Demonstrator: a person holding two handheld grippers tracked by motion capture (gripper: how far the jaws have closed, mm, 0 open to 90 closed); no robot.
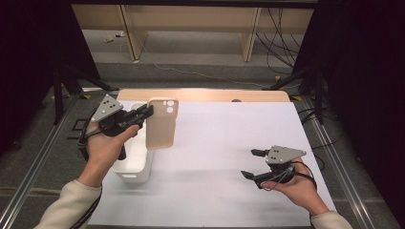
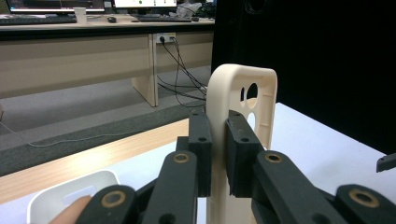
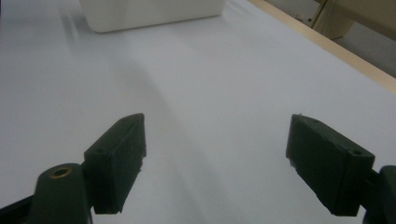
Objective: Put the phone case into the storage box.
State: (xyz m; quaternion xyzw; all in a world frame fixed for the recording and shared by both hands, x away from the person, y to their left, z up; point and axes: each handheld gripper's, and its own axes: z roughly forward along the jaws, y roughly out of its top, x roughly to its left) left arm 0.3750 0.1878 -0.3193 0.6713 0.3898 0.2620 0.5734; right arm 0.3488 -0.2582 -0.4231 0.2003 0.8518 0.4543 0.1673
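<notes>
Left claw (image 1: 149, 112) is clamped on the long edge of a beige phone case (image 1: 162, 124), pads pinching the case wall from both sides; jaws nearly closed, just the thin edge between them. In the left gripper view the case (image 2: 240, 93) stands upright between the pads, camera cutouts near the top. From the high view the case is held up off the table (image 1: 224, 143), hanging right beside and partly over the right rim of a white bin (image 1: 138, 167) at the table's left side. Can't tell whether the bottom of the case touches the bin or the table. The person's left hand (image 1: 102, 148) wraps the gripper body, over the bin.

Right claw (image 1: 252, 163) is wide open, nothing between the jaws. It sits low over the white table surface at the right front, pointing left toward the bin, well apart from the case. Right gripper view: both black pads spread, bare white table (image 3: 210, 93) between them, bin (image 3: 149, 14) far ahead. Right hand (image 1: 296, 186) holds the gripper from below.
</notes>
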